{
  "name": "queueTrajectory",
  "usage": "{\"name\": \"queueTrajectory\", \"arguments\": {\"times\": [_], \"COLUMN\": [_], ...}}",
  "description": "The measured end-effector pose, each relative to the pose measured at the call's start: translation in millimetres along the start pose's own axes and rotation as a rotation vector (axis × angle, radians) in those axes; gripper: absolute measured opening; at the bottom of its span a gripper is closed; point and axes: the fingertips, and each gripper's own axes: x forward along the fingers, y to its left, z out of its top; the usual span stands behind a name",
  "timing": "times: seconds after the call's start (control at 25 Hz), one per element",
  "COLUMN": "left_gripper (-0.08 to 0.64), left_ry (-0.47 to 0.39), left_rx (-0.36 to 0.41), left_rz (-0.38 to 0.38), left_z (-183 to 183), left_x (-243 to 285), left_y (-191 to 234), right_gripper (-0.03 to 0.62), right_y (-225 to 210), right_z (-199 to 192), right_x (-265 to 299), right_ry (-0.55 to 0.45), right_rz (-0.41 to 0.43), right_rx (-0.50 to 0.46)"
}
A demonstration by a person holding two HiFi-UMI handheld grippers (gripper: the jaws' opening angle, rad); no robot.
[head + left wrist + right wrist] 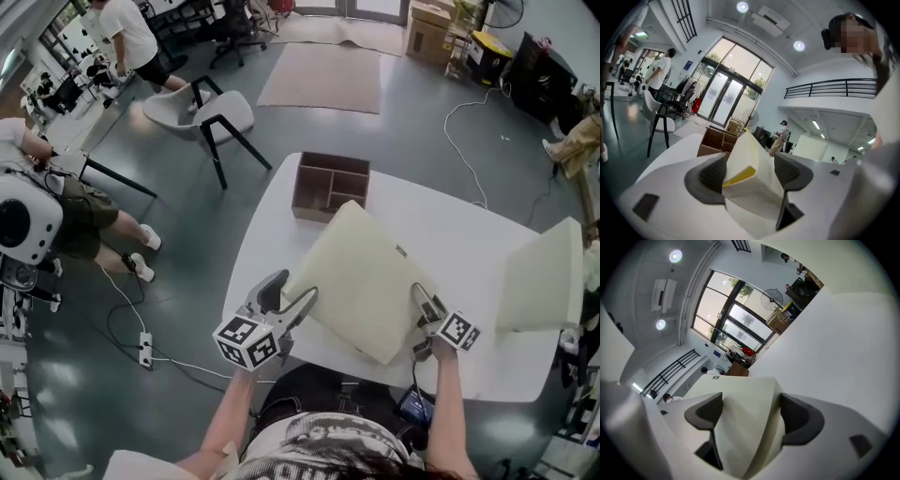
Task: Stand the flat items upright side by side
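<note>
Cream foam slab [743,154], soft, matte, square-cut; jaws of my left gripper [751,174] and right gripper [750,414] each clamp one corner, yellow strip showing between the left pair.

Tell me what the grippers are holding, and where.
Both hold the cream cushion: left gripper on its left corner, right gripper on its right edge.

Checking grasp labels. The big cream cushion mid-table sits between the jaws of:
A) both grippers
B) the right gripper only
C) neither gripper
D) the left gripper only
A: a corner of the cushion fills the gap between the jaws of the left gripper, and its edge does the same in the right gripper, each seen in its own view.
</note>
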Motion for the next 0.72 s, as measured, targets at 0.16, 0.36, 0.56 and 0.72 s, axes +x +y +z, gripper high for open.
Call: {"name": "queueTrajectory", "arguments": {"times": [0.16, 0.36, 0.56, 0.72], "left_gripper": [0.304, 0.207, 0.207, 0.207], "left_ry": [-0.095, -0.272, -0.404, -0.426], "left_rx": [-0.015, -0.197, -0.265, -0.230], "left_rz": [-0.015, -0.076, -0.109, -0.200], "left_z": [24.1, 47.9, 64.8, 71.1], "left_x": [-0.5, -17.3, -28.0, -32.2], "left_y": [-21.2, -57.8, -87.1, -115.7], "right_gripper": [0.383, 0.379, 0.377, 0.379], "right_y": [-6.9, -14.3, -14.3, -16.7], "right_z": [0.3, 9.2, 15.6, 16.9], "right_x": [-4.1, -17.0, -23.4, -27.6], "right_ry": [-0.017, -0.062, -0.055, -0.041], "right_rz": [0.047, 0.098, 0.168, 0.204], "right_rx": [0.050, 0.124, 0.153, 0.183]}}
